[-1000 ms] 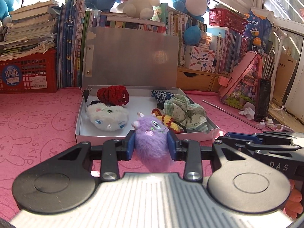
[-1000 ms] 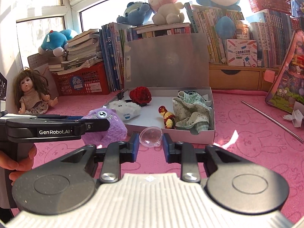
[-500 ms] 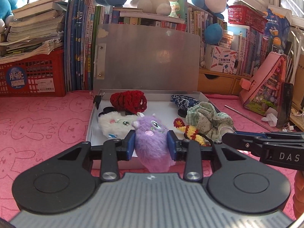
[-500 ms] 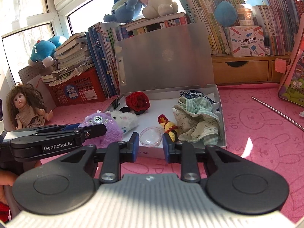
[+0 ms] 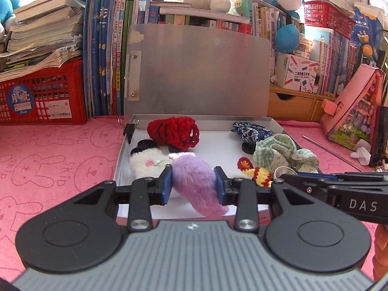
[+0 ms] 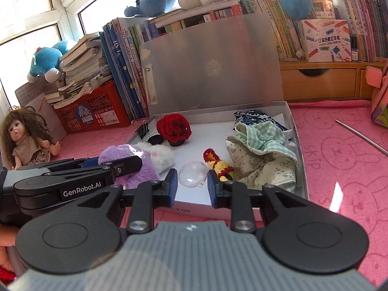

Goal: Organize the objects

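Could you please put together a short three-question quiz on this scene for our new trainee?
1. True or false: the left gripper is shut on the fluffy purple plush toy.
2. What does the right gripper hold between its blue pads?
A. the red crocheted flower
B. the clear plastic dome
C. the black binder clip
3. Fill in: the lid of the shallow white box stands ____.

Key:
1. True; the pads press into its fur on both sides.
2. B.
3. Open, upright against the books behind it.
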`<move>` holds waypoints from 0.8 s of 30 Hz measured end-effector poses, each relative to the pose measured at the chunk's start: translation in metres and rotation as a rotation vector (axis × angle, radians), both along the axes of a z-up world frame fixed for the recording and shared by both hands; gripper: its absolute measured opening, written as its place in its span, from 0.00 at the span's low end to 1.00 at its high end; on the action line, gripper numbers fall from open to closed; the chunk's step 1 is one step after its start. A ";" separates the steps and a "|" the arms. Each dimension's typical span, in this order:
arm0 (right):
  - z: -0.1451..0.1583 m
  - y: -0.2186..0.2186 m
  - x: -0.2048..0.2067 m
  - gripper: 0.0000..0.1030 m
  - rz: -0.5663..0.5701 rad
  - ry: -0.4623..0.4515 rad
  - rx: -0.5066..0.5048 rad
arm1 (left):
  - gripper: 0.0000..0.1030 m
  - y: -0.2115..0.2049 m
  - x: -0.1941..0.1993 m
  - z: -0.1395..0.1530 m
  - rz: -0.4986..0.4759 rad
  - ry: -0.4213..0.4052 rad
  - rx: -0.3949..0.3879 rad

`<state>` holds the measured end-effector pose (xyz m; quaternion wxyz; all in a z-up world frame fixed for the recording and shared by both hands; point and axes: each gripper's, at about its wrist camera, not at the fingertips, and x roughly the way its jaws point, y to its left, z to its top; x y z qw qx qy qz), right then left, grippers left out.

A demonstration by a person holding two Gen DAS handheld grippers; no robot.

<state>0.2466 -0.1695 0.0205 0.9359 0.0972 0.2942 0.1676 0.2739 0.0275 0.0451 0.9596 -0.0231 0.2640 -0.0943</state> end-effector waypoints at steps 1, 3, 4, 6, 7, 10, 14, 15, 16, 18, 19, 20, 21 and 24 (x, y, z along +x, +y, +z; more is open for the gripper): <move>-0.001 -0.001 0.001 0.30 -0.002 0.003 0.004 | 0.40 0.000 0.001 -0.001 0.003 0.002 0.001; -0.003 -0.002 0.004 0.30 -0.005 0.012 0.017 | 0.40 0.001 0.003 -0.004 0.007 0.004 0.006; -0.004 -0.003 0.005 0.30 -0.004 0.016 0.024 | 0.40 0.001 0.004 -0.004 0.007 0.006 0.007; -0.006 -0.004 0.009 0.30 -0.004 0.028 0.041 | 0.40 0.001 0.005 -0.006 0.008 0.005 0.004; -0.007 -0.004 0.010 0.30 -0.004 0.034 0.049 | 0.40 0.001 0.006 -0.006 0.008 0.004 0.004; -0.011 -0.004 0.015 0.30 -0.006 0.052 0.063 | 0.40 -0.001 0.008 -0.008 0.008 0.004 0.010; -0.016 -0.004 0.022 0.30 -0.015 0.072 0.073 | 0.40 -0.003 0.015 -0.012 0.019 0.016 0.008; -0.017 -0.005 0.024 0.30 -0.020 0.076 0.075 | 0.40 -0.003 0.017 -0.013 0.022 0.019 0.008; -0.018 -0.005 0.025 0.30 -0.025 0.078 0.077 | 0.40 -0.003 0.019 -0.014 0.025 0.024 0.009; -0.019 -0.006 0.031 0.30 -0.036 0.082 0.073 | 0.40 -0.002 0.025 -0.016 0.036 0.038 0.006; -0.019 -0.007 0.034 0.30 -0.042 0.084 0.073 | 0.40 -0.002 0.028 -0.017 0.040 0.045 0.003; -0.019 -0.009 0.037 0.30 -0.049 0.087 0.076 | 0.40 -0.002 0.030 -0.018 0.045 0.047 0.001; -0.019 -0.009 0.039 0.30 -0.053 0.090 0.079 | 0.40 -0.001 0.032 -0.019 0.048 0.047 -0.001; -0.020 -0.014 0.047 0.30 -0.068 0.103 0.095 | 0.40 -0.001 0.035 -0.020 0.050 0.043 0.002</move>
